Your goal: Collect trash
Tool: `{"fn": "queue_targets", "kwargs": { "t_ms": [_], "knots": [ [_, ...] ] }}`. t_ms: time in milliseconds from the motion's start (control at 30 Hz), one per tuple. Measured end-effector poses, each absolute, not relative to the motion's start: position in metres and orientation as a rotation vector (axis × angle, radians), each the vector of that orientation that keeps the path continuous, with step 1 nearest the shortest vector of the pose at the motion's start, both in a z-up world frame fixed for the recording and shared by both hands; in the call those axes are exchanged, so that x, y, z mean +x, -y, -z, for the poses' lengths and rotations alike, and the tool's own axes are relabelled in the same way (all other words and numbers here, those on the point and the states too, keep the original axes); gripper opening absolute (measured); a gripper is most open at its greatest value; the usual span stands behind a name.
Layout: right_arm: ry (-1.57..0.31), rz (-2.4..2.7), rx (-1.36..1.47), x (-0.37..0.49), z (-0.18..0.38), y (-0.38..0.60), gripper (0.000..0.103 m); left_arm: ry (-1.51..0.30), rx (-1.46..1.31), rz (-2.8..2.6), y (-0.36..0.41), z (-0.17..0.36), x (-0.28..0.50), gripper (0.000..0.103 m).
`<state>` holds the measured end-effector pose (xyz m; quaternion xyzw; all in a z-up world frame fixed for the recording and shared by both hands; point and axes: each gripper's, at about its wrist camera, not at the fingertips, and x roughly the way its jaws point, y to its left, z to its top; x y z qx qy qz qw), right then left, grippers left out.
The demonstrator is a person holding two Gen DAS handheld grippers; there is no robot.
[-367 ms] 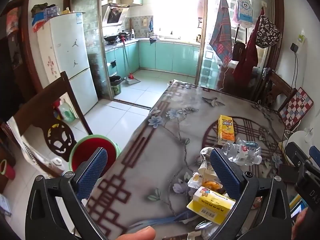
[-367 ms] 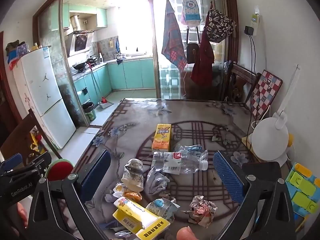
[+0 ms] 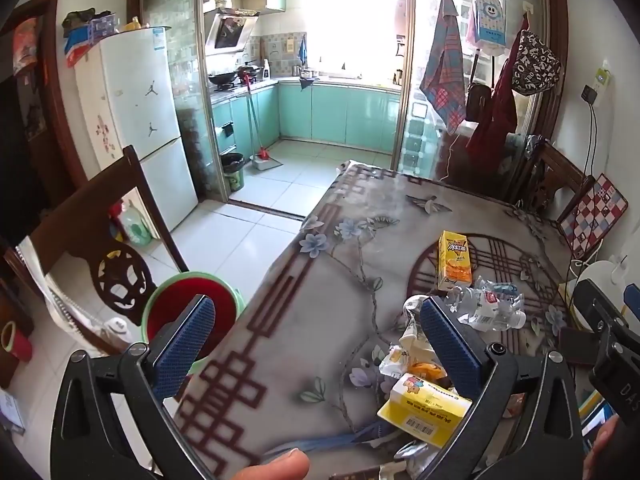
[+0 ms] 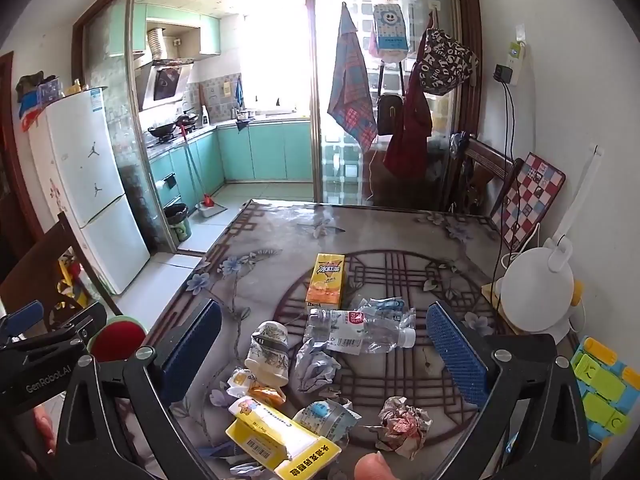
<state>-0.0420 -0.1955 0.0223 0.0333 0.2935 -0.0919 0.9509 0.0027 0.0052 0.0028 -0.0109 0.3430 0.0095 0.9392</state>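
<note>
Hovering over a littered table, both sets of jaws spread wide

Hanging above the table [image 4: 400,224] with nothing gripped: left gripper [image 3: 316,344] jaws fully apart over the table's near left edge, right gripper [image 4: 324,344] jaws equally wide, tilted down at the trash. Scattered near the table's front: yellow drink carton [image 4: 326,282] upright, crushed clear bottle [image 4: 356,330] lying just in front of it, paper cup [image 4: 268,346] tipped over, crumpled wrapper [image 4: 402,426], yellow box [image 4: 280,438] nearest the camera. Standing on the floor left of the table, beside a wooden chair [image 3: 96,240]: red bucket with green rim [image 3: 188,308]
</note>
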Motion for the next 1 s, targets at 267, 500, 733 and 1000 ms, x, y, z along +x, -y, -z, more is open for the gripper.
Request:
{"fn": "queue_targets", "kwargs": {
  "t_ms": [267, 500, 733, 1000],
  "knots": [
    [-0.593, 0.176, 0.068, -0.043, -0.026, 0.192, 0.103, -0.702, -0.019, -0.025, -0.009, -0.003, 0.002, 0.103],
    [-0.592, 0.158, 0.06, -0.042, -0.027, 0.188, 0.103, -0.708, -0.02, -0.03, -0.013, -0.005, 0.001, 0.103],
    [-0.595, 0.144, 0.051, -0.042, -0.028, 0.184, 0.103, -0.693, -0.006, -0.034, -0.011, -0.004, -0.002, 0.103],
    [-0.594, 0.142, 0.049, -0.041, -0.027, 0.183, 0.103, -0.685, 0.004, -0.04, -0.008, -0.005, -0.003, 0.103]
  ]
}}
